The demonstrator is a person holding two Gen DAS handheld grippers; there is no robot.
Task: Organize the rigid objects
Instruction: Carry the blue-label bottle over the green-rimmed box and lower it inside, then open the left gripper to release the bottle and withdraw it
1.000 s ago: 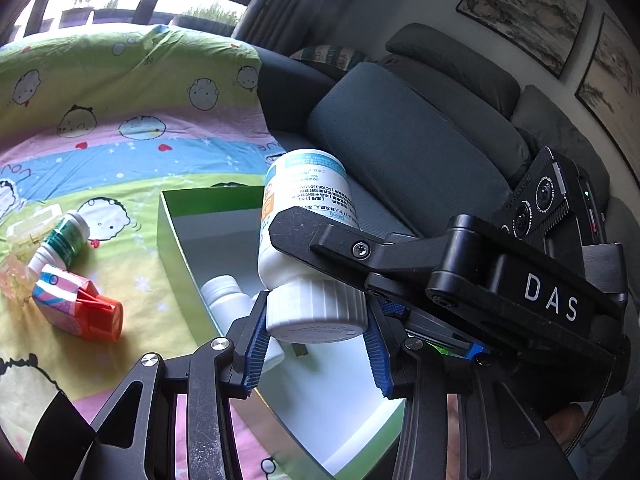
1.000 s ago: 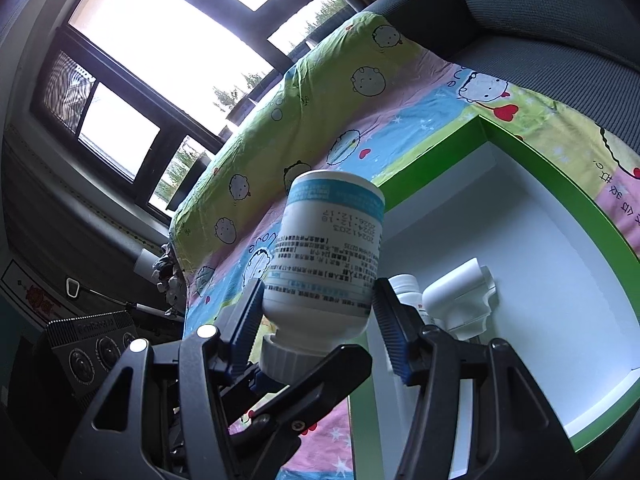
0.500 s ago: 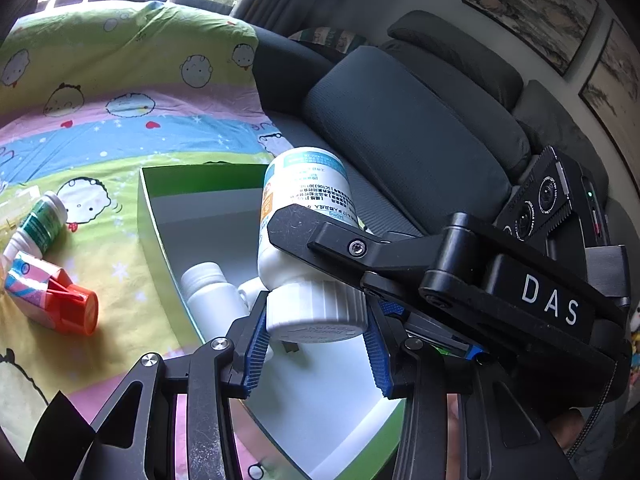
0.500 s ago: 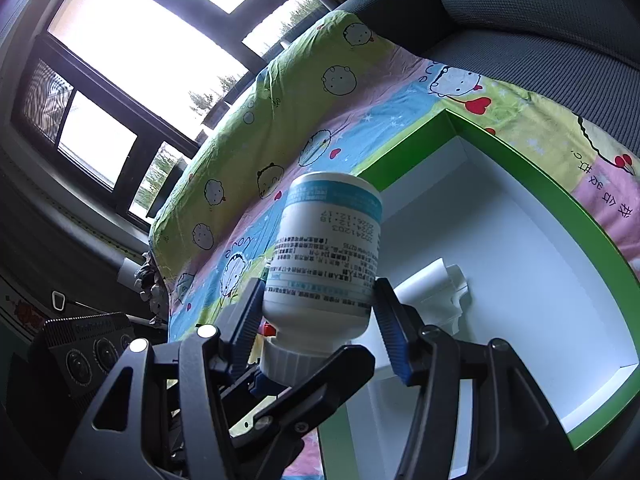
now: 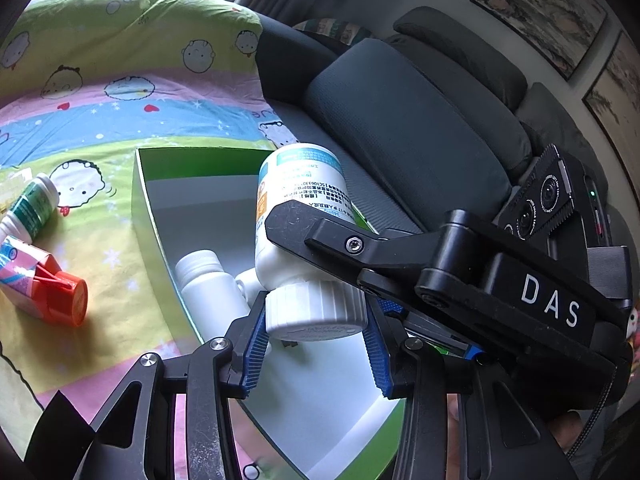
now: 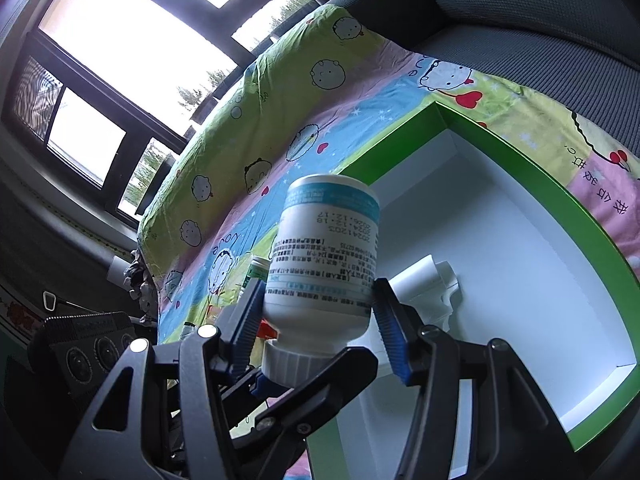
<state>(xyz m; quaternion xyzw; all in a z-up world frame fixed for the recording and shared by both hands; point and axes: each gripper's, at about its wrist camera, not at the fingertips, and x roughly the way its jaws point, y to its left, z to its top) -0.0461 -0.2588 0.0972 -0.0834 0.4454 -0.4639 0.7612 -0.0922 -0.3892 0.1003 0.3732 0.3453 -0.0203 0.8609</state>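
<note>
Bottle (image 5: 298,216) held in air above green box (image 5: 141,196), cap toward grippers. Left gripper (image 5: 316,346) jaws clenched on cap; right gripper (image 6: 318,330) jaws grasping body. Small white bottle (image 5: 208,284) lying inside box. Red-capped carton (image 5: 44,284) on blanket (image 5: 120,92) beside box.

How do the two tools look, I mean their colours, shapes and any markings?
Both are black, angular metal frames with silver screw heads and ribbed blue pads on the fingers. The left tool and the right tool share this build. In the left view, the right tool's body reads "DAS" in white letters, carries a small camera block, and trails a black cable.
</note>
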